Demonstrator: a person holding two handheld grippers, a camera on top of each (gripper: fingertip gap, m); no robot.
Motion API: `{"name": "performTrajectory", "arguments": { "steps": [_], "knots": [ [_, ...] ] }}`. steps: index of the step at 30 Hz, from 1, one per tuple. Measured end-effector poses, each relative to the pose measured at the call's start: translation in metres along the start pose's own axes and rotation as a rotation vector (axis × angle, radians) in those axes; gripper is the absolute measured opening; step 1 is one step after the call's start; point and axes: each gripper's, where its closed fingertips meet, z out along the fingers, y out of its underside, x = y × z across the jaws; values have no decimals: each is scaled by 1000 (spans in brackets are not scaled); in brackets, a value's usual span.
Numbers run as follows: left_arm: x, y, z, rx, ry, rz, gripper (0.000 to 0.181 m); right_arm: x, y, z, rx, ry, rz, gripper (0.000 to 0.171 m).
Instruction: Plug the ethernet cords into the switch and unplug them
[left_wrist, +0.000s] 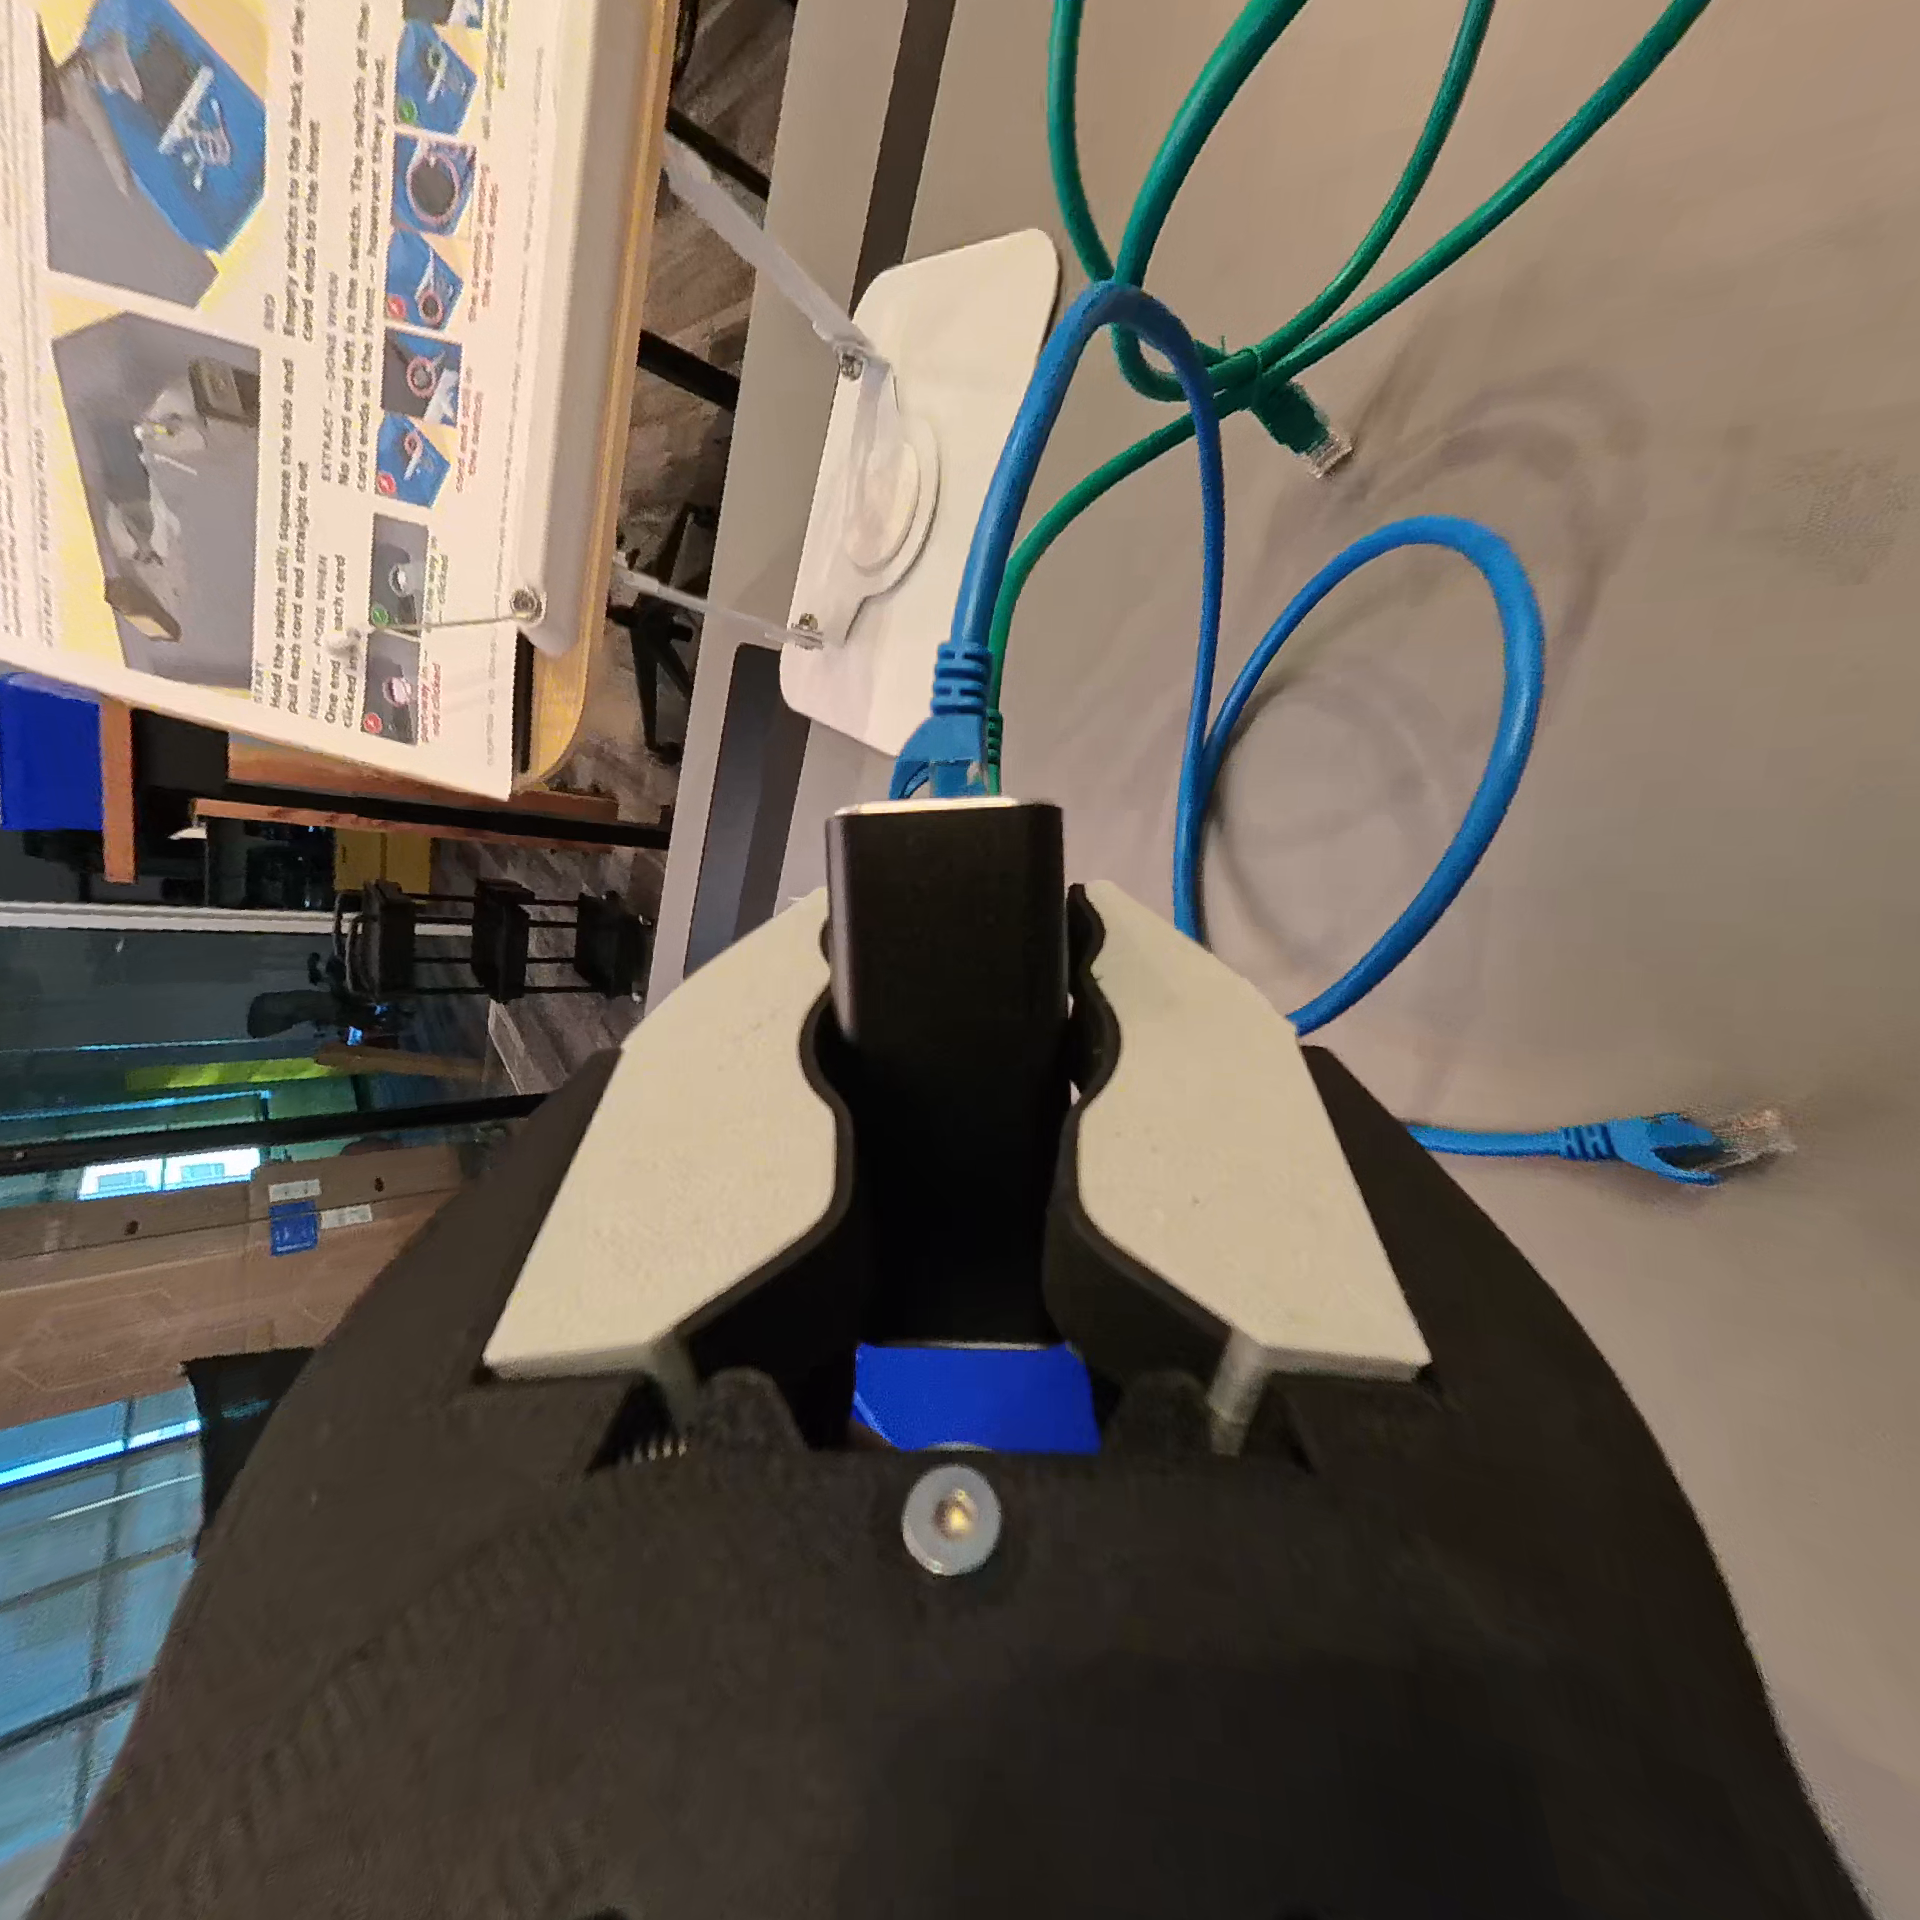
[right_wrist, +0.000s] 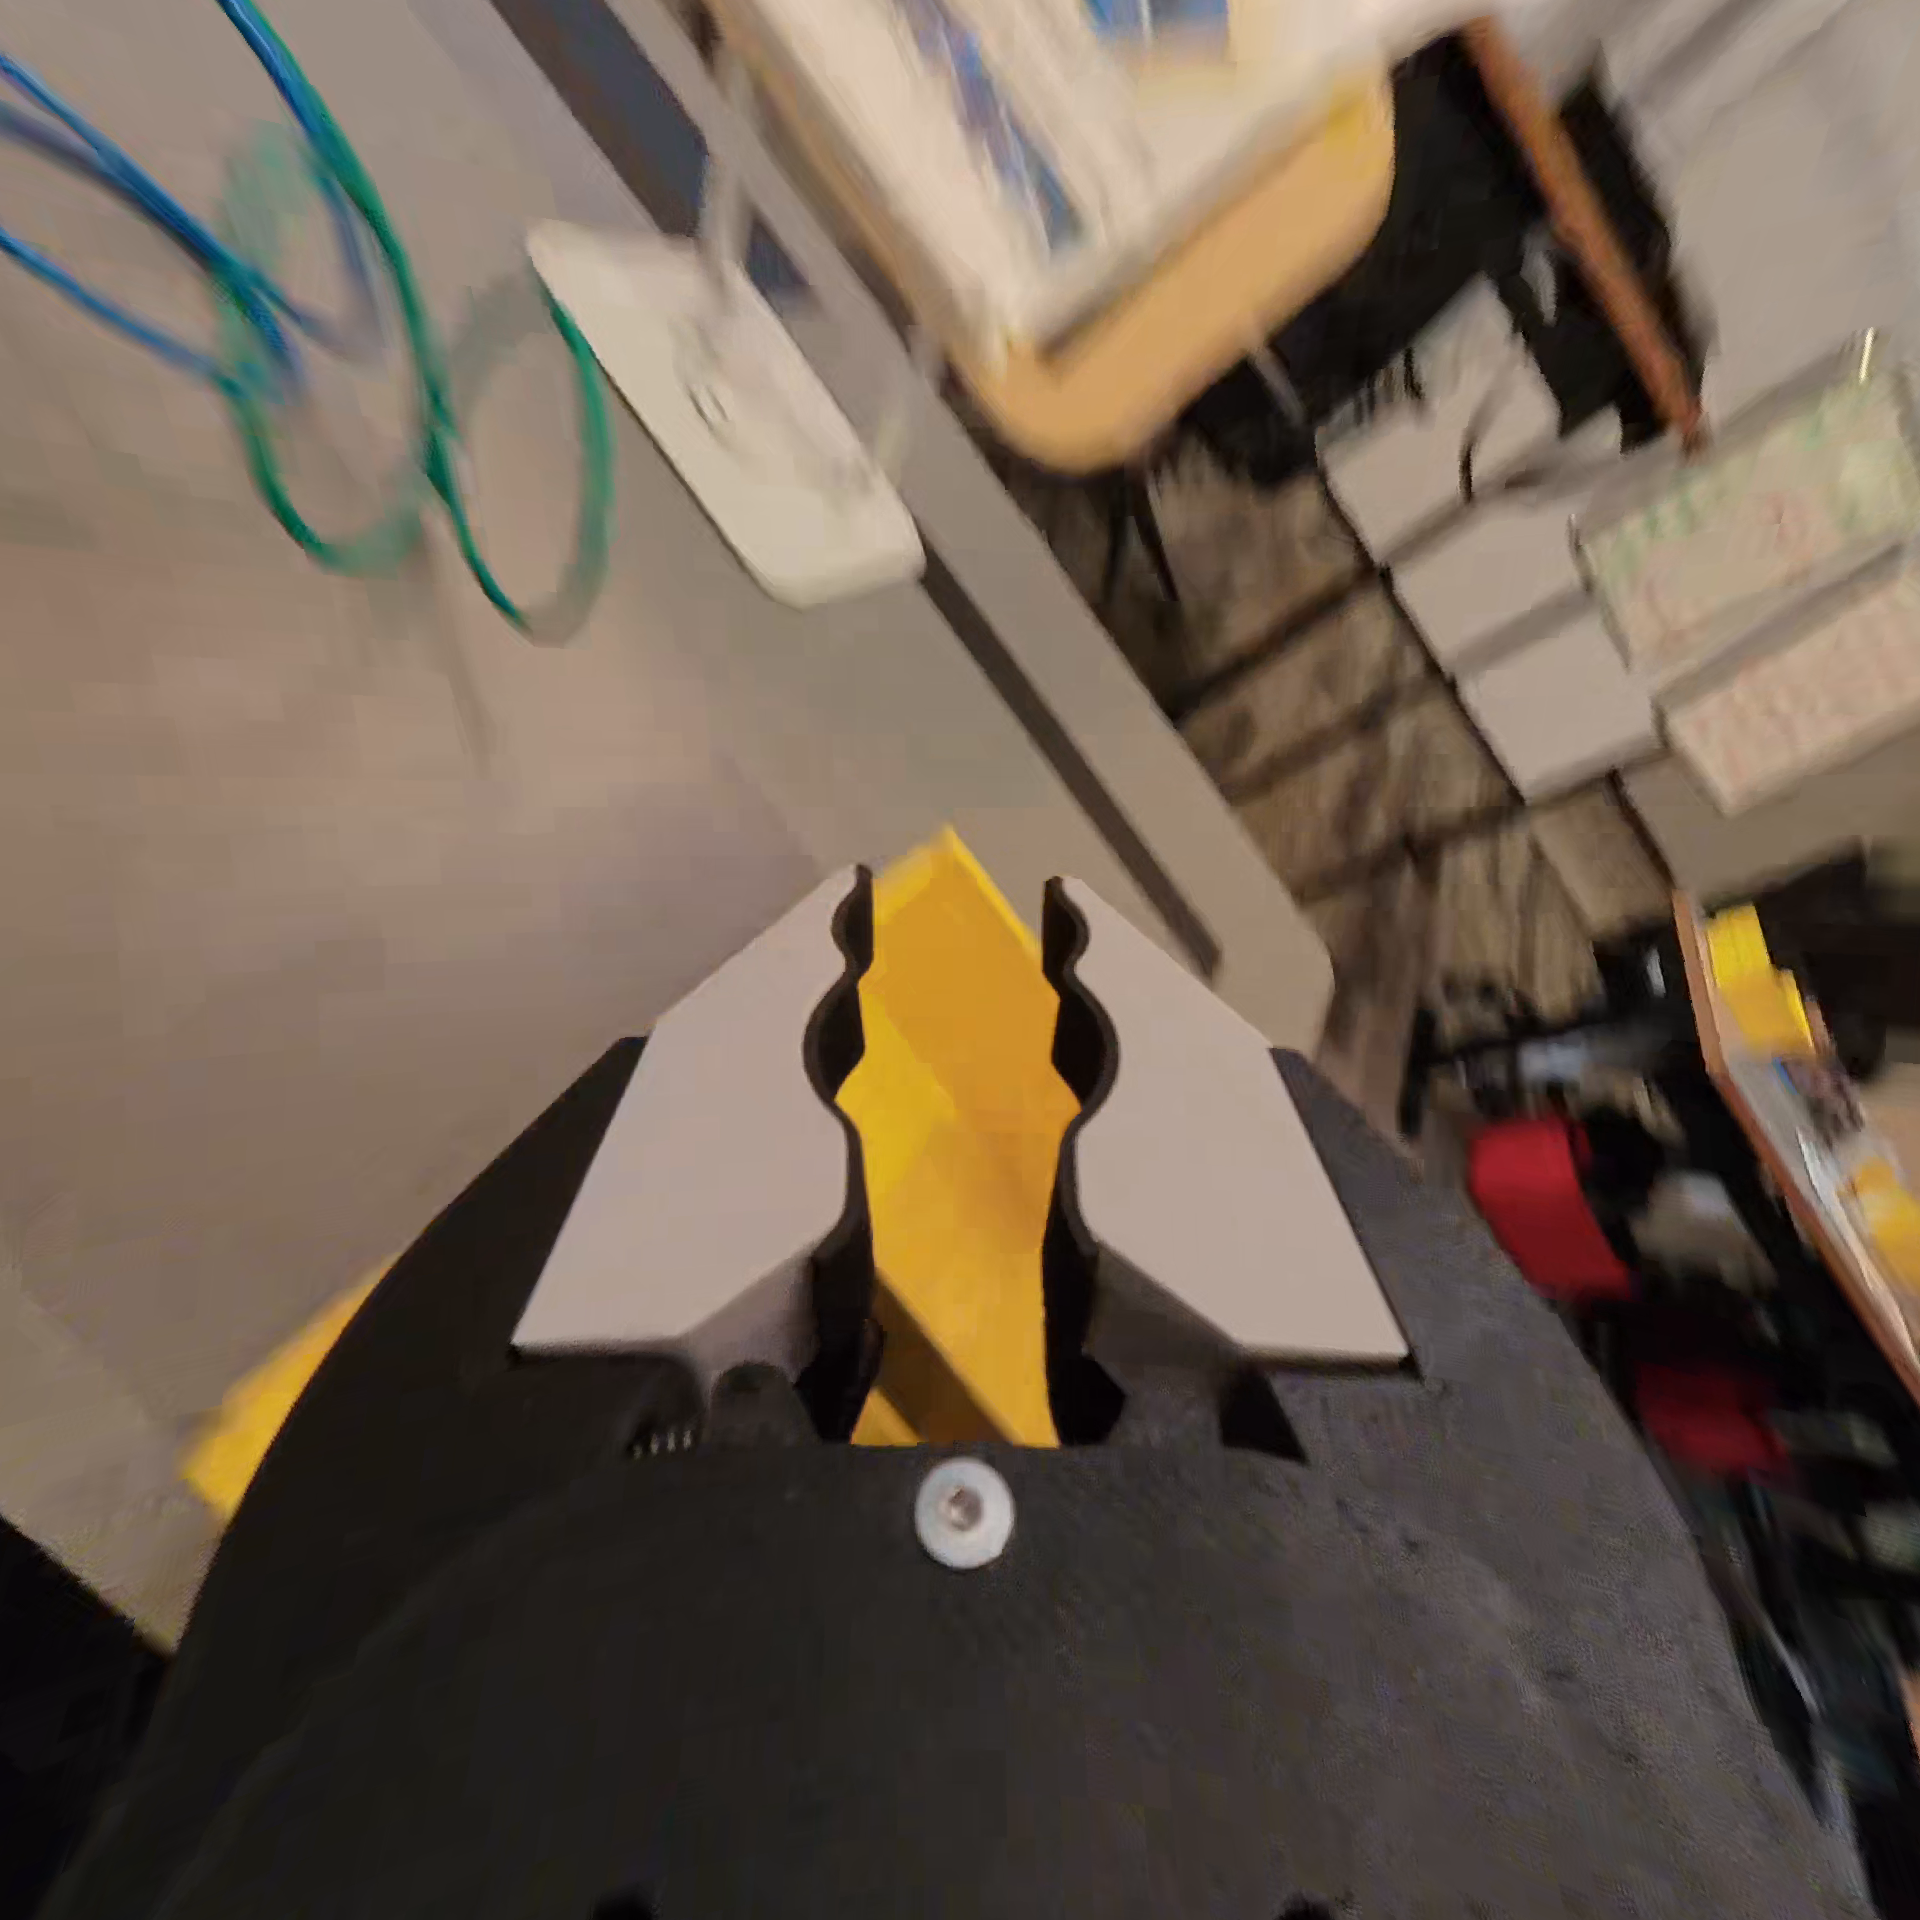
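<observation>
my left gripper (left_wrist: 945, 914) is clenched on the small black box-shaped switch (left_wrist: 945, 935), its pale fingers (left_wrist: 717, 1091) pressing both sides, so the switch is lifted off the grey table (left_wrist: 1558, 831) with its port face turned away from me. one end of the blue ethernet cord (left_wrist: 1205, 582) sits plugged in at that far face, its ribbed blue boot (left_wrist: 958, 686) right against the switch. a green ethernet cord (left_wrist: 1164, 208) runs down beside it and seems plugged in too, though its plug is hidden behind the blue one, so i cannot be sure.

the other ends lie free on the table: the green cord's clear plug (left_wrist: 1311, 434) towards the middle, the blue cord's clear plug (left_wrist: 1704, 1138) nearer me.

my right gripper (right_wrist: 956, 894) is released, jaws apart and grasping nothing, hanging above a yellow patch (right_wrist: 951, 1091) near the table's edge; that view is badly blurred.

i judge the task is partway: at least one end is in. whether i am still plugging or already unplugging i cannot tell.
</observation>
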Motion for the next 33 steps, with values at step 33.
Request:
{"name": "performTrajectory", "arguments": {
  "steps": [33],
  "knots": [
    [14,-33,-16,85,45,84,37,-233,-217,136,532,-685,-484,19]
  ]
}}
